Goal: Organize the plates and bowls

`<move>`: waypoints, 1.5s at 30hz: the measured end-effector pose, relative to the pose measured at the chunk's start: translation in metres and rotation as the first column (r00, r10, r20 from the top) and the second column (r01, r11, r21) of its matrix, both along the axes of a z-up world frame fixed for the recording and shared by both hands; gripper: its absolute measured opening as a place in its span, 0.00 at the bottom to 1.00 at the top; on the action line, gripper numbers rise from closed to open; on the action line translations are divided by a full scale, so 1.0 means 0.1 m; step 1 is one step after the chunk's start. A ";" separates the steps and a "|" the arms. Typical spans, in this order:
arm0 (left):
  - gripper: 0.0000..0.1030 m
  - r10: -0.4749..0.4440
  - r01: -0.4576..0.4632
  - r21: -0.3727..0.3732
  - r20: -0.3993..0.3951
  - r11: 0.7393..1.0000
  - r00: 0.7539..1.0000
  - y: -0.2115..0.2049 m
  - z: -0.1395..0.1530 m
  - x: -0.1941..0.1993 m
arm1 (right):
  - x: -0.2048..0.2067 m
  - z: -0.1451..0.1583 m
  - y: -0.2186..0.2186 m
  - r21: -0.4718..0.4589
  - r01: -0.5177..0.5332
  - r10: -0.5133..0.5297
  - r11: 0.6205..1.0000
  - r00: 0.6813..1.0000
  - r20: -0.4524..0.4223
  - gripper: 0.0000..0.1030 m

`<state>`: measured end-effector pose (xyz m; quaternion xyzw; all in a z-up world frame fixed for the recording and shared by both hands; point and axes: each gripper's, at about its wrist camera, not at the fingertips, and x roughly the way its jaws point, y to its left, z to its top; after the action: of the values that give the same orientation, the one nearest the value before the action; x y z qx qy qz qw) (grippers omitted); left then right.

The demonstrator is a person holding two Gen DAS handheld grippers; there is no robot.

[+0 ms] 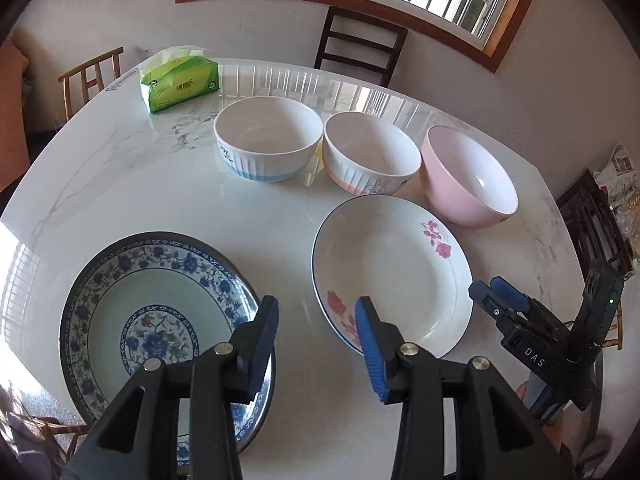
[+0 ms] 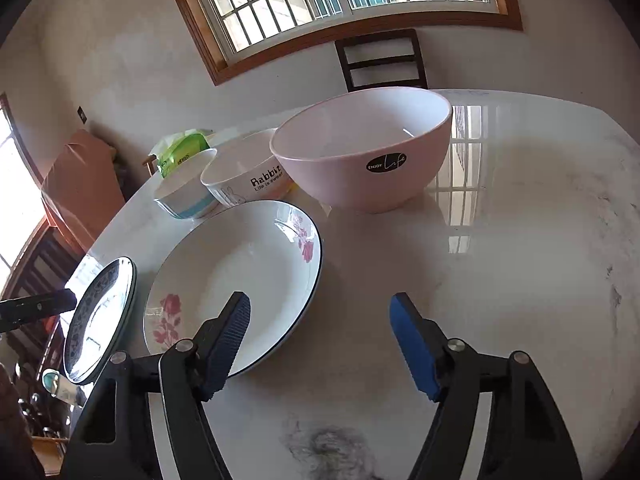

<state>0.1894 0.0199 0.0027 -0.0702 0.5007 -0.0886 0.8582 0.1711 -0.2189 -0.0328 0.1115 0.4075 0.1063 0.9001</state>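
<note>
On the white marble table (image 1: pixel 168 200) a blue-patterned plate (image 1: pixel 132 320) lies at the near left and a white rose plate (image 1: pixel 392 272) at the near right. Behind them stand a blue-based bowl (image 1: pixel 268 136), an orange-based rabbit bowl (image 1: pixel 370 152) and a pink bowl (image 1: pixel 472 176). My left gripper (image 1: pixel 316 308) is open, above the gap between the two plates. My right gripper (image 2: pixel 320 308) is open and empty, its left finger (image 2: pixel 232 328) over the rose plate's (image 2: pixel 240 272) near rim; the pink bowl (image 2: pixel 360 148) stands beyond it.
A green tissue pack (image 1: pixel 180 84) lies at the far left of the table. Wooden chairs stand behind the table (image 1: pixel 360 48) and at its left (image 1: pixel 92 76). The right gripper's body (image 1: pixel 540 328) shows at the table's right edge.
</note>
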 end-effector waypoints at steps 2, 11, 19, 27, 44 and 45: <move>0.40 0.000 0.000 0.019 -0.017 1.000 1.000 -0.06 -0.05 0.14 | 0.03 -0.02 -0.02 0.004 0.001 -0.001 1.000 1.000 -0.006 0.63; 0.40 -0.008 0.005 -0.021 -0.138 1.000 0.990 -0.11 -0.41 0.65 | 0.28 -0.15 -0.12 0.074 -0.025 0.032 0.997 0.994 -0.102 0.63; 0.40 -0.030 0.025 -0.028 -0.200 0.999 0.979 -0.19 -0.62 0.75 | 0.41 -0.19 -0.10 0.077 -0.032 0.042 0.997 0.989 -0.140 0.56; 0.22 -0.016 0.017 0.001 -0.216 1.000 0.976 -0.27 -0.75 0.66 | 0.47 -0.19 0.01 0.041 -0.074 0.079 0.996 0.986 -0.144 0.49; 0.22 0.020 -0.025 -0.029 -0.172 0.999 0.985 -0.27 -0.58 0.04 | 0.13 -0.19 0.04 0.064 -0.118 0.127 0.991 0.979 -0.162 0.17; 0.22 0.020 -0.024 -0.025 -0.165 0.999 0.986 -0.29 -0.55 0.03 | 0.10 -0.19 0.04 0.074 -0.114 0.125 0.991 0.978 -0.165 0.17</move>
<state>0.1920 -0.0091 -0.0526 -0.0942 0.5680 -0.0796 0.8137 0.1806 -0.2152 -0.0518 0.1241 0.4850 0.1633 0.8502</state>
